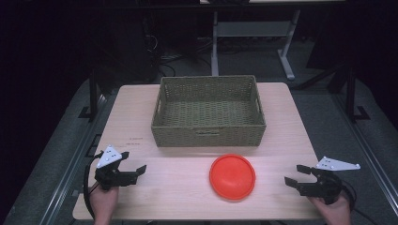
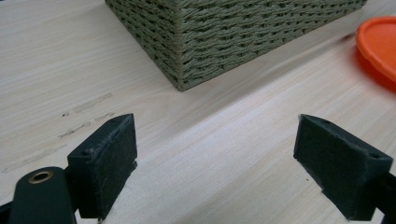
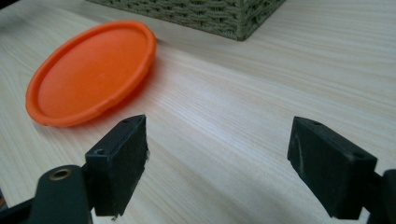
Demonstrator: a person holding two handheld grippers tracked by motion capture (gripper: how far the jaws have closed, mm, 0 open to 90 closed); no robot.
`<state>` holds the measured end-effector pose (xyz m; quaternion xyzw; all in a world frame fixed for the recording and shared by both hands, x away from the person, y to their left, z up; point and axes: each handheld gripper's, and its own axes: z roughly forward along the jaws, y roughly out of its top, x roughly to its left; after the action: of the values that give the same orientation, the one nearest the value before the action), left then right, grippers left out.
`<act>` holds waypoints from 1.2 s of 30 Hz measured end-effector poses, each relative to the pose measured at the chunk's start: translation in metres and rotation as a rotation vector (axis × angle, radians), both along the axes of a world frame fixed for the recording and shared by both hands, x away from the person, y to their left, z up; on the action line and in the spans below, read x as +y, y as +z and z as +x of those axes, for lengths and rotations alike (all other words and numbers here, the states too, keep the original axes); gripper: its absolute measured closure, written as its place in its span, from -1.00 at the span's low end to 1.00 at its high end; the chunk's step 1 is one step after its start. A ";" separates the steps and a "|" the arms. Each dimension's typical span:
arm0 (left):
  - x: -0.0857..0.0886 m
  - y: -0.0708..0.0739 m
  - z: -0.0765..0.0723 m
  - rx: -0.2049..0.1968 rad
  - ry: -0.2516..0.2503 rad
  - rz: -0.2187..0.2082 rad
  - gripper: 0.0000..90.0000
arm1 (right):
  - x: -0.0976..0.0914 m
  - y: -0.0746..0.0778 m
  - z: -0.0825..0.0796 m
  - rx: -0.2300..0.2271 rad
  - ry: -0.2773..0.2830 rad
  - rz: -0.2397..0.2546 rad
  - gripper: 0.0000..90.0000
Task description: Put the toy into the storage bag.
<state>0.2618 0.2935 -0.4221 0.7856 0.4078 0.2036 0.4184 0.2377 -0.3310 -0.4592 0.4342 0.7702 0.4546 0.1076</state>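
Here, noted left gripper (image 1: 136, 169) at the near left corner of the pale wooden table (image 1: 141, 101), jaws wide, nothing between them, pointed toward the table's middle. Observed woven olive-green rectangular basket (image 1: 209, 131) at table centre, toward the far edge. Found round orange plastic disc (image 1: 233, 176) flat on the wood just in front of the basket, between both grippers, touching neither. Recorded right gripper (image 1: 294, 176) at near right, jaws wide, empty, aimed toward the disc.
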 end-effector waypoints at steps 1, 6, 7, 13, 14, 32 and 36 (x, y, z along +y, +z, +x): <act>0.001 -0.001 0.000 0.000 0.003 -0.008 -0.72 | 0.000 0.000 0.000 0.000 0.000 0.000 -0.57; 0.002 -0.001 0.001 0.001 0.000 -0.022 -0.72 | 0.004 0.005 -0.002 -0.010 0.007 0.009 -0.57; 0.002 -0.001 0.001 0.001 -0.001 -0.023 -0.72 | 0.005 0.005 -0.002 -0.009 0.014 0.011 -0.57; -0.002 -0.001 0.001 -0.002 -0.020 -0.006 -0.72 | 0.014 0.008 0.001 0.013 0.040 0.009 -0.60; -0.002 -0.001 0.000 -0.006 -0.022 -0.007 -0.72 | 0.017 0.010 0.001 0.012 0.049 0.004 -0.60; -0.003 0.000 0.001 -0.010 -0.026 -0.006 -0.72 | 0.068 0.026 0.031 0.105 0.196 0.002 -0.58; -0.003 0.000 0.001 -0.012 -0.028 -0.011 -0.72 | 0.077 0.028 0.041 0.133 0.201 0.006 -0.56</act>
<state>0.2625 0.2901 -0.4219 0.7877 0.3952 0.2001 0.4282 0.2790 -0.2537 -0.4313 0.3842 0.8139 0.4357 0.0087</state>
